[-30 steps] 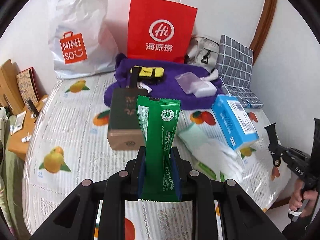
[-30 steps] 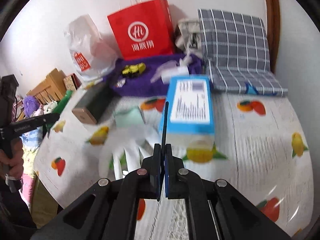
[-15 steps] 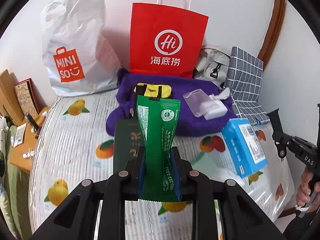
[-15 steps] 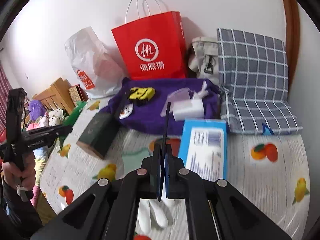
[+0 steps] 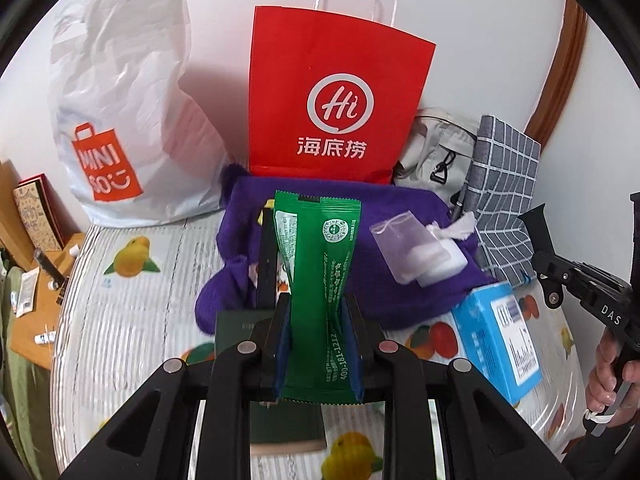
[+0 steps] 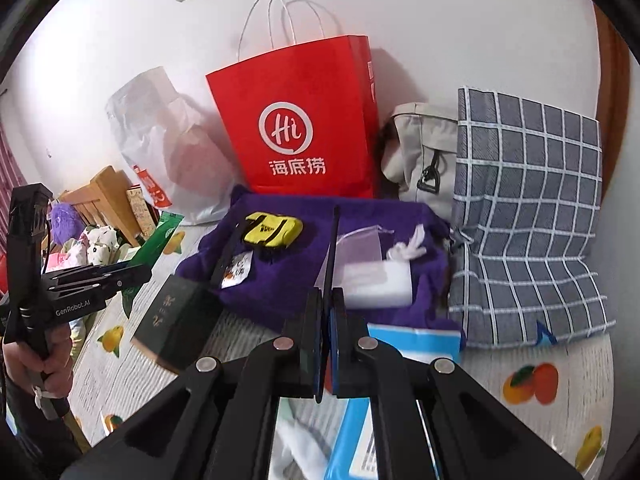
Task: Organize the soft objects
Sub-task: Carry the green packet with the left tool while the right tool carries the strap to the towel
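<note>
My left gripper (image 5: 318,320) is shut on a green foil packet (image 5: 320,248), which stands upright between the pads. The same gripper (image 6: 100,280) and packet (image 6: 160,236) show at the left of the right wrist view, held by a hand. My right gripper (image 6: 328,308) is shut on a thin dark flat piece (image 6: 332,248), seen edge-on. Just ahead of both lies a purple cloth (image 6: 280,280) carrying a yellow pouch (image 6: 274,230) and a white block in a clear bag (image 6: 376,280). Behind it stand a red paper bag (image 5: 336,100) and a white plastic bag (image 5: 120,100).
The bed has a fruit-print cover (image 5: 132,300). A dark green box (image 6: 176,320) lies at the left and a blue box (image 5: 496,340) at the right, with a white glove (image 6: 300,440) below. A checked pillow (image 6: 528,220) and a beige bag (image 6: 424,152) lean on the wall. A wooden shelf (image 5: 28,280) stands left.
Both grippers have moved forward over the bed toward the purple cloth and the bags, which now look larger and closer. Each grip is unchanged.
</note>
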Available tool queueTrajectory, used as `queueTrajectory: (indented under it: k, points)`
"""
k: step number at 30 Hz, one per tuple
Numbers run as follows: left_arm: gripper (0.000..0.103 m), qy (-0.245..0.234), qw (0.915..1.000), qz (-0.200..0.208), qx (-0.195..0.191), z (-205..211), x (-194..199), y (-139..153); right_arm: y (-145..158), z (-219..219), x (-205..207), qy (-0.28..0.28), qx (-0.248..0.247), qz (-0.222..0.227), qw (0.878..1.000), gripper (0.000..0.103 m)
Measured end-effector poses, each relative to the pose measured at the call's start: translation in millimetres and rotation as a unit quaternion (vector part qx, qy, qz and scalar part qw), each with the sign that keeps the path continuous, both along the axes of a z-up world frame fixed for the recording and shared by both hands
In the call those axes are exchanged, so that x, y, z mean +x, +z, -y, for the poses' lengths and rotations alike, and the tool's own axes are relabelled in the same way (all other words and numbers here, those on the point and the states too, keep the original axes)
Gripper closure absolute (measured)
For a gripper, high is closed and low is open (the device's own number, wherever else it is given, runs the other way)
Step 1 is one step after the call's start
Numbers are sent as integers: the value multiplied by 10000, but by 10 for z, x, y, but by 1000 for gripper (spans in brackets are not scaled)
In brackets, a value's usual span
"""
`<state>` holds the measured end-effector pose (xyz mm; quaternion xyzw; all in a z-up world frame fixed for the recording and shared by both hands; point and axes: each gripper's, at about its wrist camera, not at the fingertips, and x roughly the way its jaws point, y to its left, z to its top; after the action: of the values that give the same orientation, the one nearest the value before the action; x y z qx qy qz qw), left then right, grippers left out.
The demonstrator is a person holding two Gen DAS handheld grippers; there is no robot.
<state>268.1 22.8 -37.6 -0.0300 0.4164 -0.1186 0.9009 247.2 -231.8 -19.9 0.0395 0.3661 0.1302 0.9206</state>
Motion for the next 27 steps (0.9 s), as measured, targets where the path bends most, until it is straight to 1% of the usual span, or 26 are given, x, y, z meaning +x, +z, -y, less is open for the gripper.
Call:
queueTrajectory:
  k: [4,8,14,17,23,27]
  points:
    - [80,21,10000,-54,-81,-10,184,-16,-8,-27,217,-12,18,-39,10000,99]
    - [80,93,9999,-72,-70,-33,347,-35,-48,-54,428,-31,60,-109,9999,99]
    - [80,184,9996,-104,-166,-69,574,-72,-142,-89,761,37,213,-249,9995,99]
    - [80,185,9994,-183,-207,-46,698,-144,-241,-108,908,48,187,-364,9992,99]
    - [80,171,9979,-489,-380,20,937,-413,-485,-104,1132,80,174,-503,9986,99]
    - [80,121,9972,-628,-391,76,1065,-536,-640,-94,1228,65,93,-658,9978,99]
